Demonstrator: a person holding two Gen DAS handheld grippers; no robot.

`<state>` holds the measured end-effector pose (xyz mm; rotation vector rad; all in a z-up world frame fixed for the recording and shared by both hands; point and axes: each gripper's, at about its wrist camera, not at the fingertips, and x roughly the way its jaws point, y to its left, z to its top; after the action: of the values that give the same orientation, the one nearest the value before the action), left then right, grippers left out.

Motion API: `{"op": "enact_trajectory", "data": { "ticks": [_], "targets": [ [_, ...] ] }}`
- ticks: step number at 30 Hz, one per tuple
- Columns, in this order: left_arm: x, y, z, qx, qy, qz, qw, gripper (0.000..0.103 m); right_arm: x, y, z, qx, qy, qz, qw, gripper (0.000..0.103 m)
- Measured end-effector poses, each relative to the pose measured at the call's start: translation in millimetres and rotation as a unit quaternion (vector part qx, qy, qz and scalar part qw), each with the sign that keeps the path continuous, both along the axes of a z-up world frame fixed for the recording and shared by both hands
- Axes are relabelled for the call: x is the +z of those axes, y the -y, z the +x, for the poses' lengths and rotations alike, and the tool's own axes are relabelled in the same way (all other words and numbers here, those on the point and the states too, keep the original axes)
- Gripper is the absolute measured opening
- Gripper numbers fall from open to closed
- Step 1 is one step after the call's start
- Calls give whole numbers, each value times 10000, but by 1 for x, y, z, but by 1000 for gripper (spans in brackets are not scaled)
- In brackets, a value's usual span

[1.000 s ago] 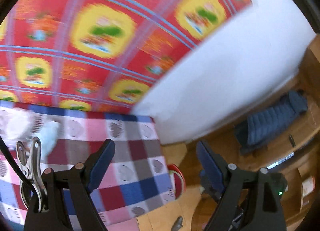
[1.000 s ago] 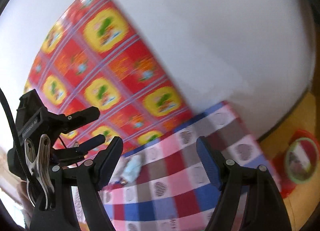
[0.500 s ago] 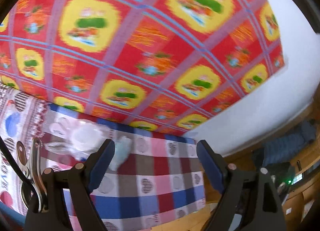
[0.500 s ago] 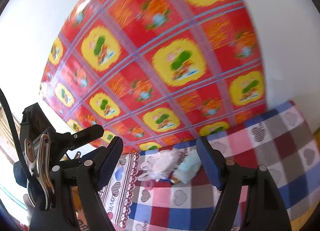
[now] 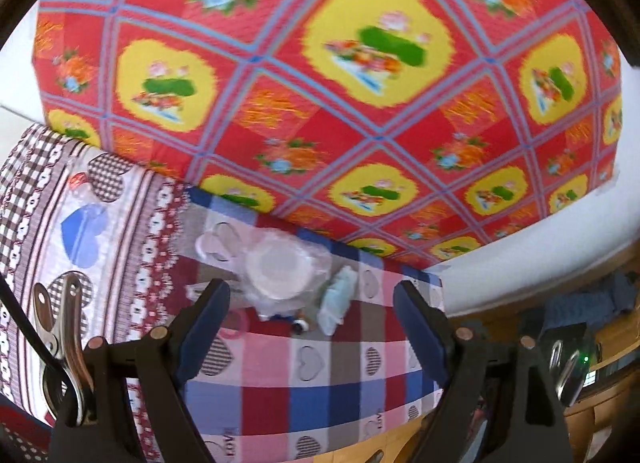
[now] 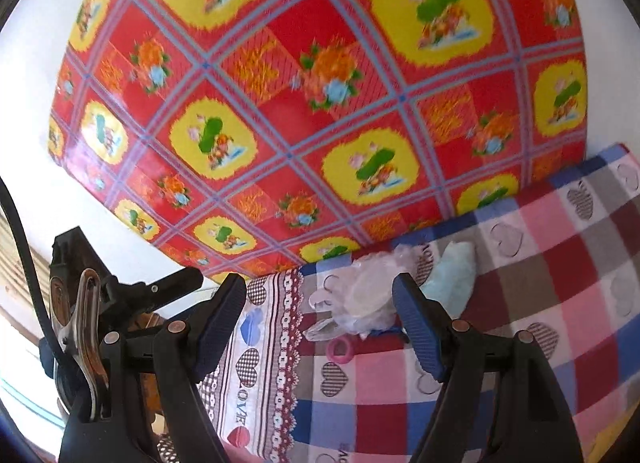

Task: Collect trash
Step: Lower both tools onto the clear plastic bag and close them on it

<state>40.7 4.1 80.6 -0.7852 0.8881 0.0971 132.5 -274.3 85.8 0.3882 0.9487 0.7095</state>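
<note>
A clear plastic bag holding a round white lid or cup (image 5: 280,269) lies on the checked bedcover (image 5: 320,375), near the red patterned cloth on the wall. A crumpled pale blue tissue (image 5: 336,299) lies just right of it, and a pink ring (image 5: 236,323) in front. The same bag (image 6: 366,299), tissue (image 6: 452,279) and pink ring (image 6: 342,349) show in the right wrist view. My left gripper (image 5: 312,335) is open and empty, short of the trash. My right gripper (image 6: 320,327) is open and empty, short of the bag. The left gripper's body (image 6: 120,295) shows at the left.
A red and yellow patterned cloth (image 5: 340,83) hangs on the white wall behind the bed. A heart-patterned pillow (image 5: 80,231) lies left of the trash. A wooden floor with dark blue clothing (image 5: 588,303) is at the right.
Both grippers have swung left and drawn nearer to the bed, so the bag and tissue now sit between the fingers in both views. The floor and red bin have left view.
</note>
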Motion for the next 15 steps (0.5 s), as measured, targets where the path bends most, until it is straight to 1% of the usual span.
{"op": "enact_trajectory", "data": {
  "ticks": [5, 8, 11, 13, 15],
  "targets": [
    [-18, -27, -3, -48, -141, -99, 9998, 87, -14, -28, 0, -64, -112, -23, 9999, 77],
    [-32, -37, 0, -151, -223, -219, 9994, 87, -29, -39, 5, -116, -189, -89, 9997, 77],
    [-47, -41, 4, -294, -301, -237, 9988, 87, -52, -43, 17, -197, -425, -184, 9987, 77],
    [-56, -39, 8, -422, -365, -246, 9981, 86, -70, -41, 28, -301, -708, -102, 9970, 77],
    [-68, -36, 15, -605, -432, -306, 9968, 85, -82, -40, 35, -382, -870, -53, 9955, 77]
  ]
}}
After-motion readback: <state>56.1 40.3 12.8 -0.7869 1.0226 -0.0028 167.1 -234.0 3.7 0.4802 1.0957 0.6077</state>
